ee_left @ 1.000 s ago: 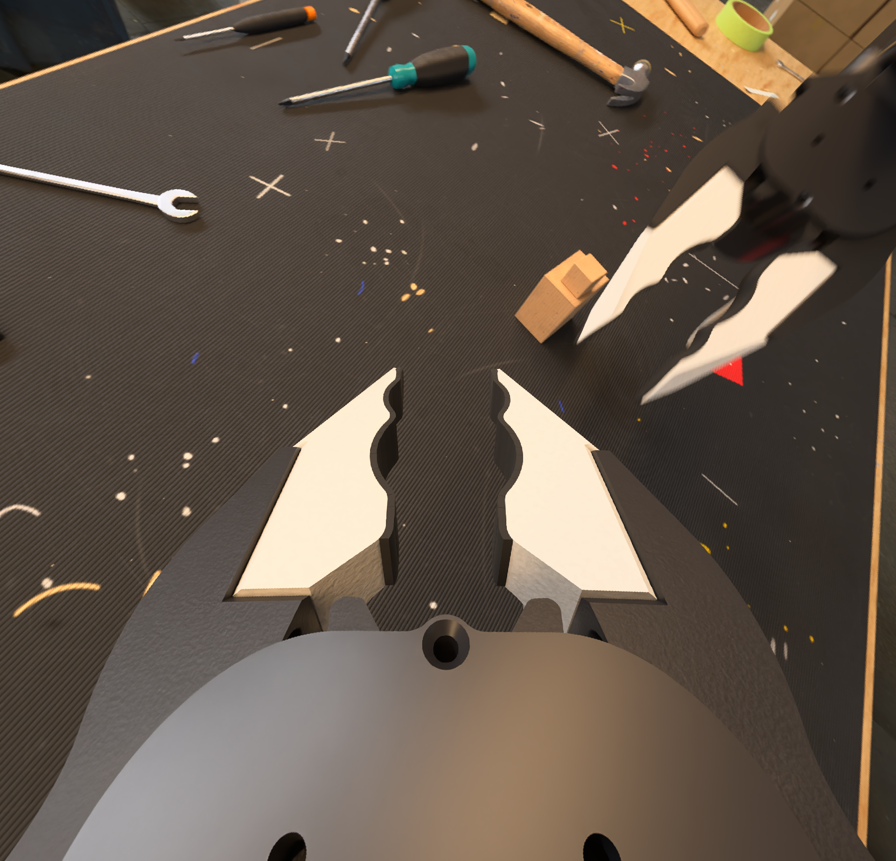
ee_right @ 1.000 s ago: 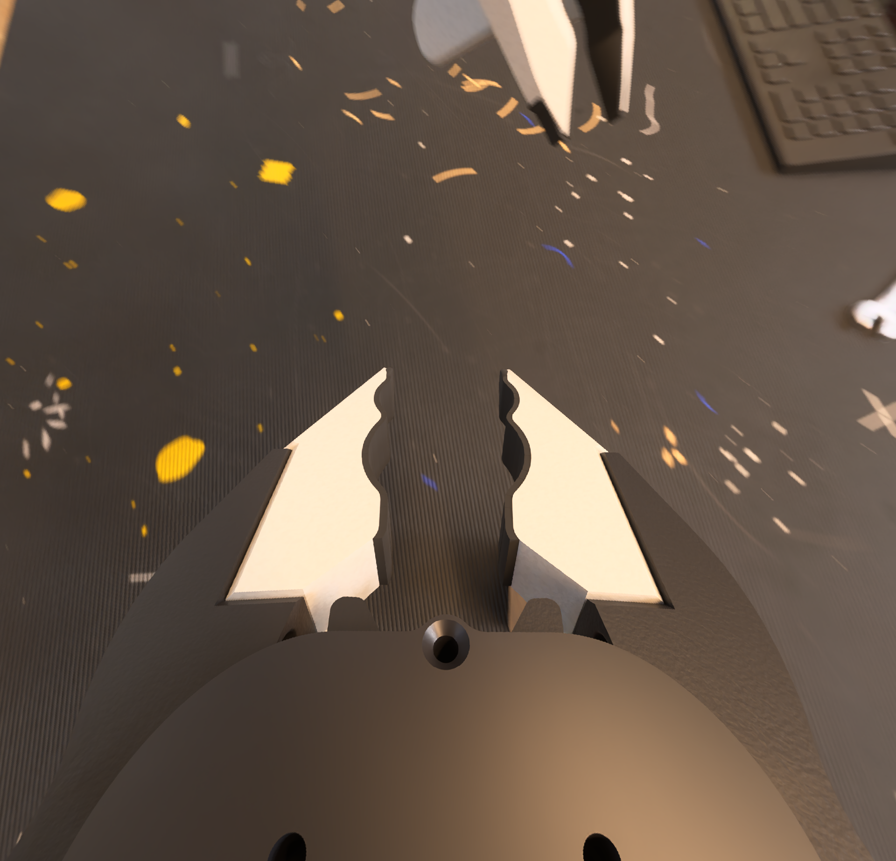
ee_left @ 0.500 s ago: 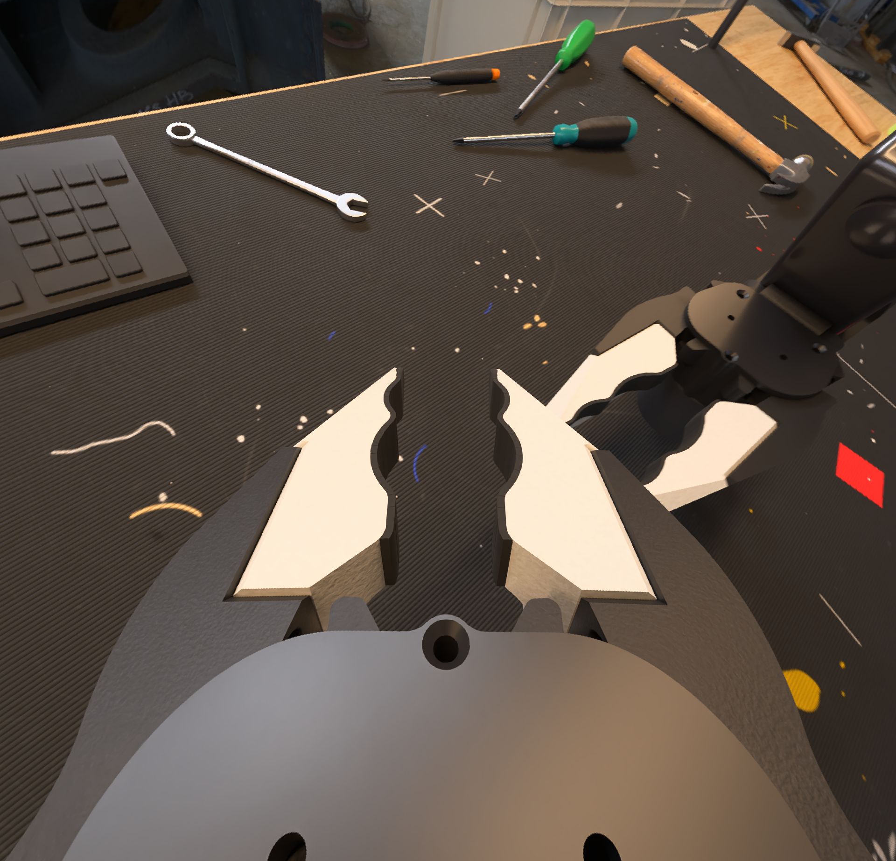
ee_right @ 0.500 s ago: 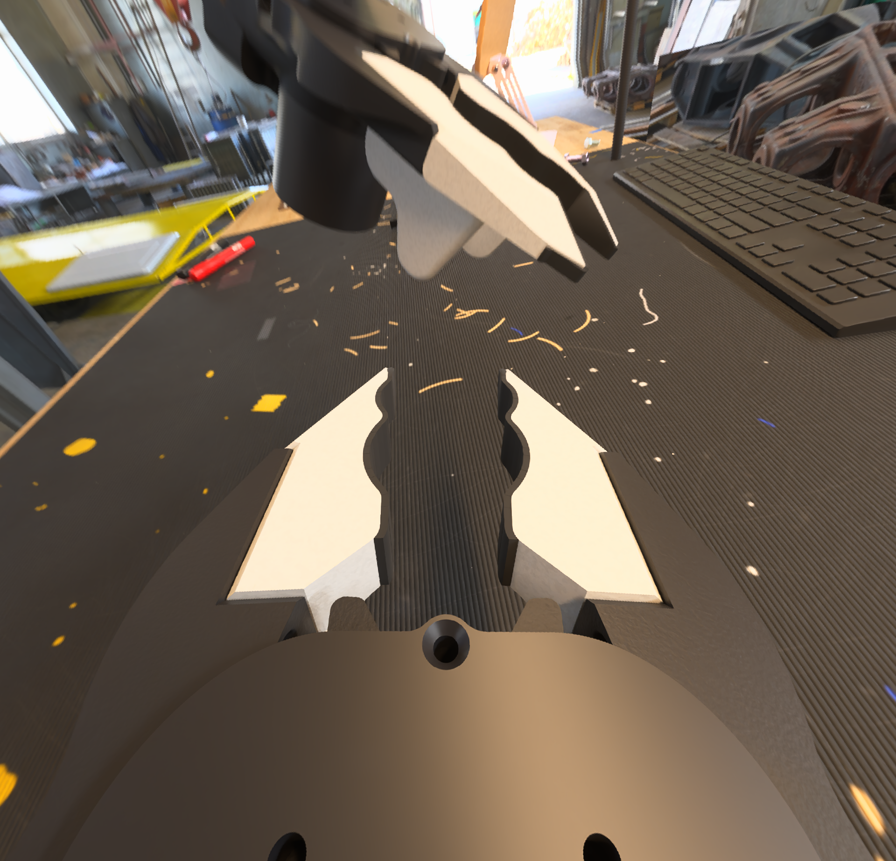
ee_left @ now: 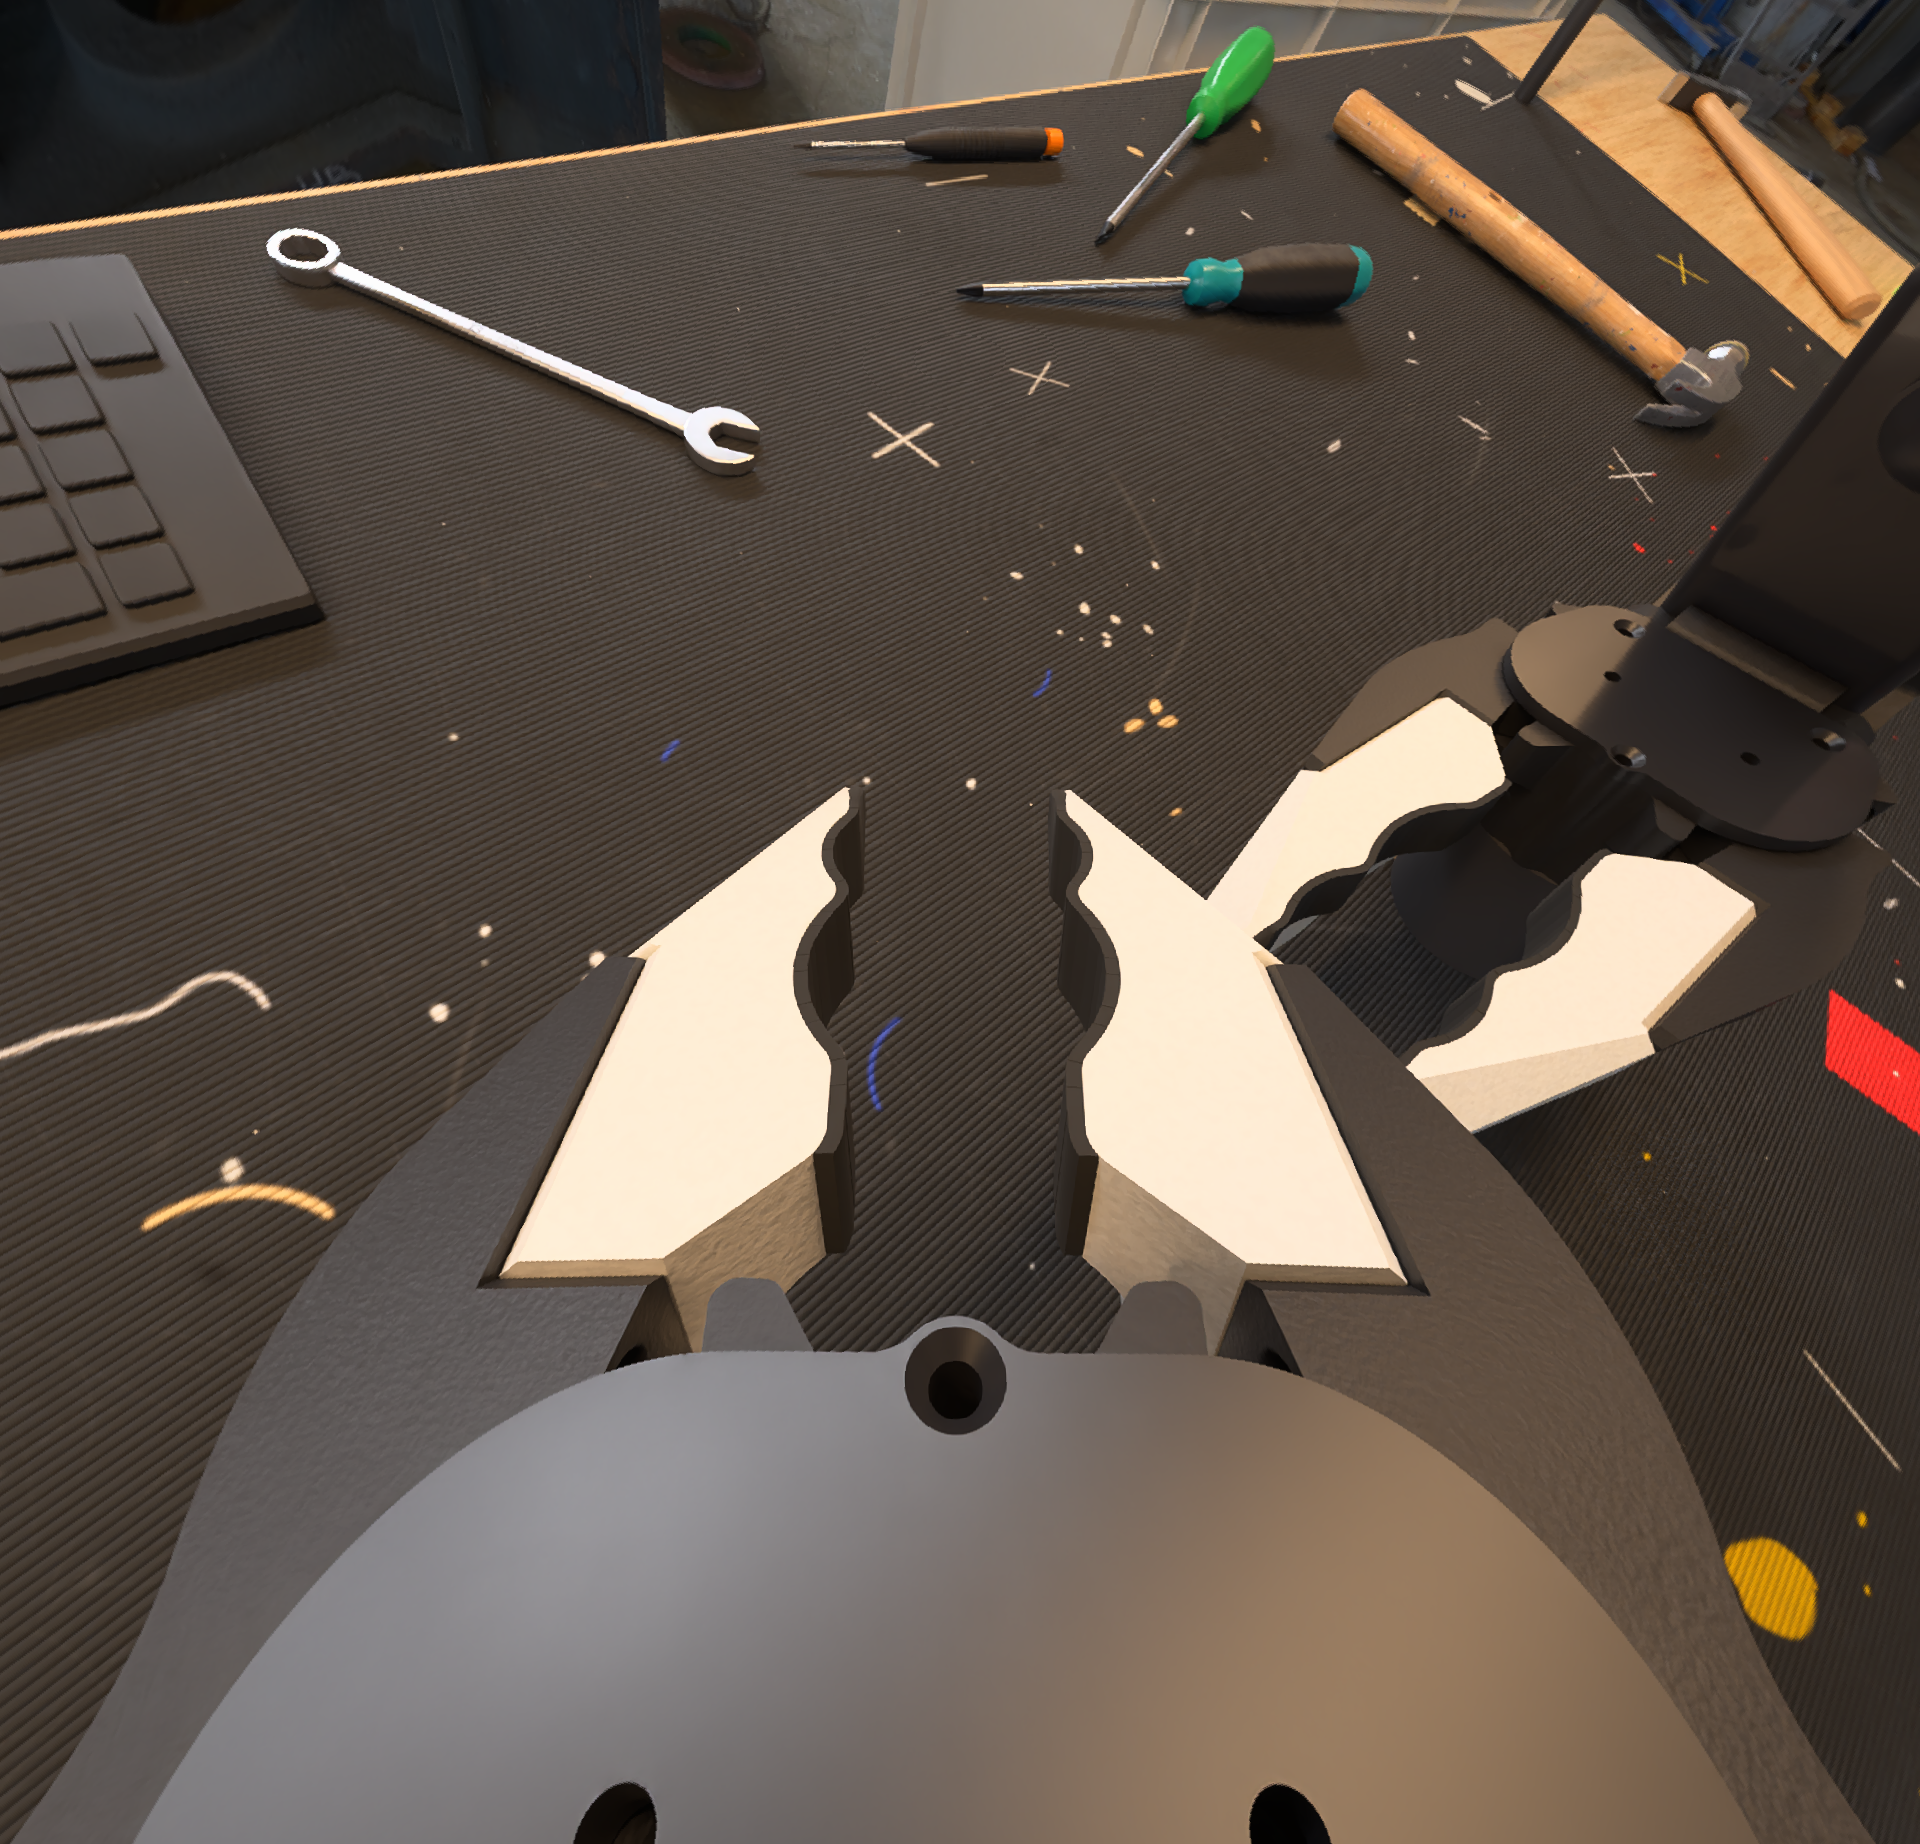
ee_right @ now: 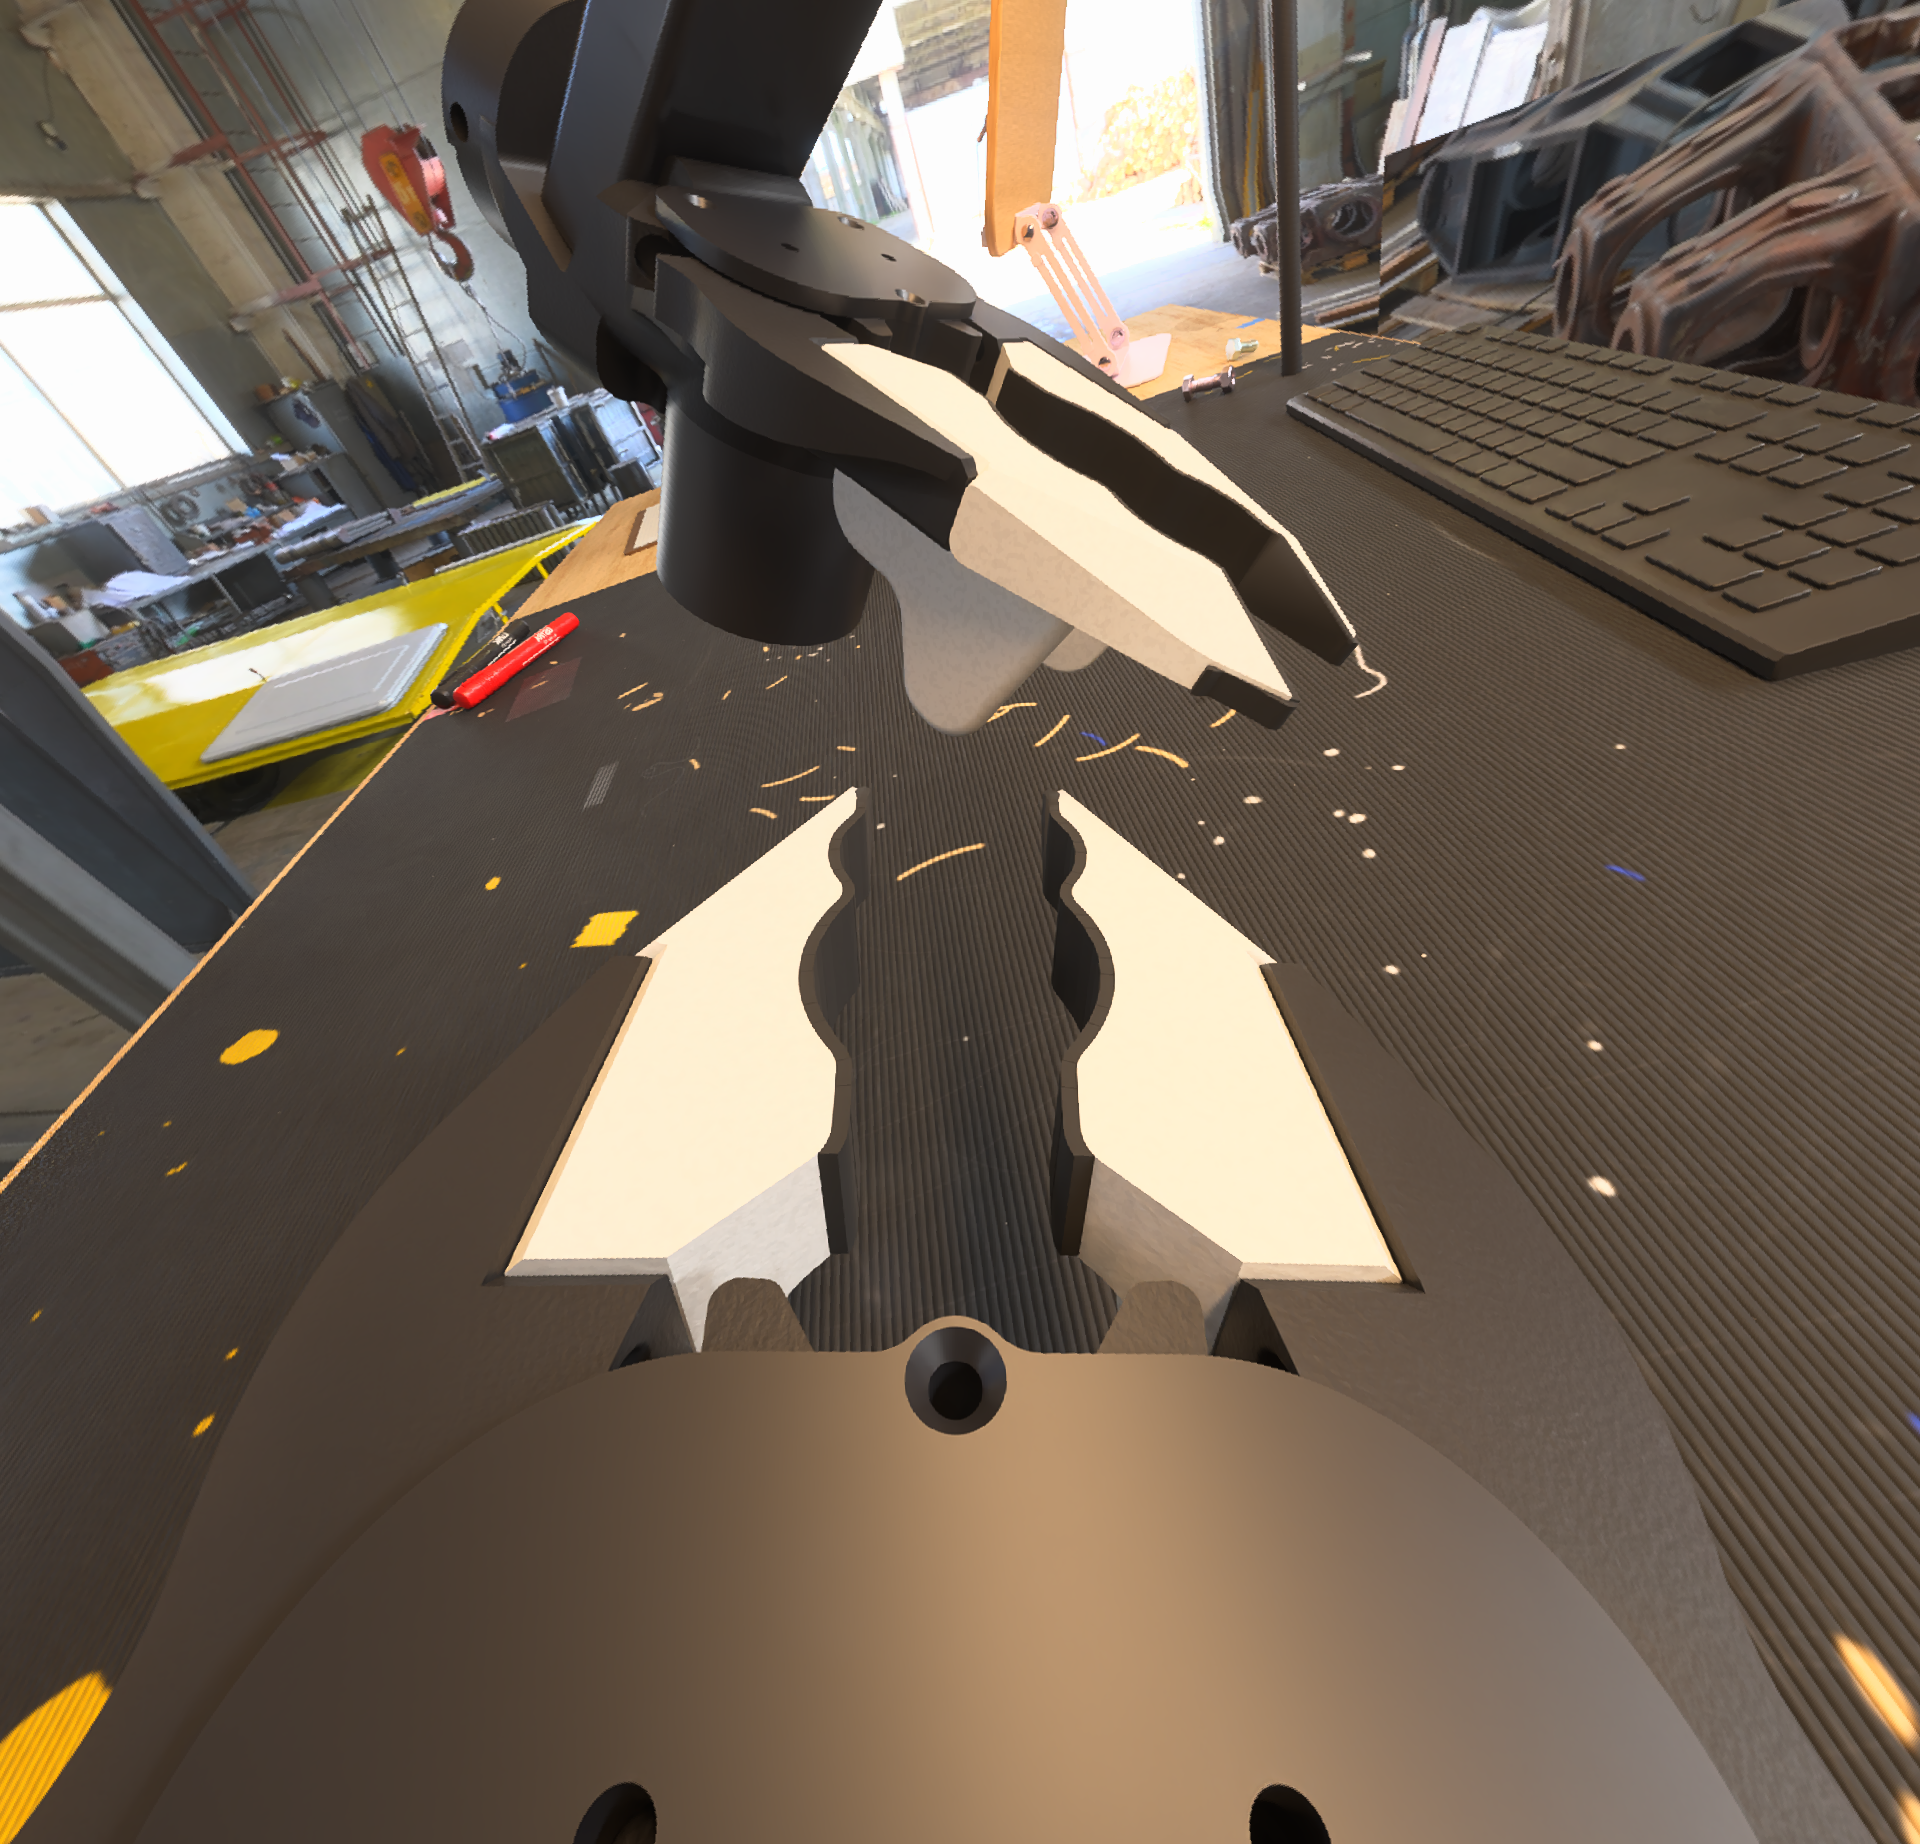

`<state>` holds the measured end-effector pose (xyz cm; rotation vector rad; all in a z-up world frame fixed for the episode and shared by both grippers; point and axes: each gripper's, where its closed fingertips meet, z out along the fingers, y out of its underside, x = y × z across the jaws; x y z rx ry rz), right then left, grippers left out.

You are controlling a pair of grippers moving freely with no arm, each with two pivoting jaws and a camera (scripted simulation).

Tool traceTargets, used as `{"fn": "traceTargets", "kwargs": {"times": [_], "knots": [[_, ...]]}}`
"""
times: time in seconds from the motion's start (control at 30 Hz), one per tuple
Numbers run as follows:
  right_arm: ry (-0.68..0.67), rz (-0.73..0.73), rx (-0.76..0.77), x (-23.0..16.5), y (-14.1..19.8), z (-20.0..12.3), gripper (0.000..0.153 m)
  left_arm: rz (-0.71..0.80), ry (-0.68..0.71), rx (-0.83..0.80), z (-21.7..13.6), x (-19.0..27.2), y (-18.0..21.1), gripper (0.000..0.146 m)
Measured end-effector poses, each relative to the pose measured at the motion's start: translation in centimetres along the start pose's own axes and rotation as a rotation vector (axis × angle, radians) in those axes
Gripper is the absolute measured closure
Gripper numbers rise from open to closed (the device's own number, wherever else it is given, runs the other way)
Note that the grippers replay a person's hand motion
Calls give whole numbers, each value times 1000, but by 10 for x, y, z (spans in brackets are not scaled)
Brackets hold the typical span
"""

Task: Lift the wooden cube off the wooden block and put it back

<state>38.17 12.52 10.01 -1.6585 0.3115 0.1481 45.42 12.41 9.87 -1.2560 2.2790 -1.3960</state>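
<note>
Neither view shows the wooden cube or the wooden block. My left gripper [ee_left: 958, 797] is open and empty, held a little above the dark ribbed mat [ee_left: 623, 703]. My right gripper [ee_left: 1340, 994] is open and empty, low over the mat just right of the left one, its fingertips partly hidden behind the left gripper's right finger [ee_left: 1195, 1015]. In the right wrist view my right gripper [ee_right: 956, 797] is open over the bare mat [ee_right: 1455, 963], and the left gripper [ee_right: 1314, 672] hangs ahead and above it, pointing down to the right.
A keyboard [ee_left: 104, 464] lies at the left, also in the right wrist view [ee_right: 1662, 506]. A wrench [ee_left: 509, 350], three screwdrivers [ee_left: 1278, 277] and a hammer [ee_left: 1507, 236] lie at the far side. A red marker [ee_right: 509, 662] lies by the mat's edge.
A second ago the left wrist view showed the cube on the block beside the right gripper; they have left the view. The right gripper came down close beside the left gripper. Both stayed open.
</note>
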Motion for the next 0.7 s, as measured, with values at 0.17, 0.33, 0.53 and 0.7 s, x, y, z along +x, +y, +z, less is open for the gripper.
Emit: {"fn": "traceTargets", "kwargs": {"times": [0.17, 0.33, 0.53, 0.7], "knots": [[1, -3, 2, 0, 0, 0, 120, -10, 5, -6, 0, 2, 5, 111], [1, -5, 5, 0, -1, 0, 120, -19, 13, -7, 0, 5, 8, 111], [2, -1, 7, 1, -1, -1, 120, -21, 17, -11, 1, 6, 10, 111], [1, 5, 7, 1, -1, 0, 120, -36, 20, -15, 2, 6, 15, 111]]}}
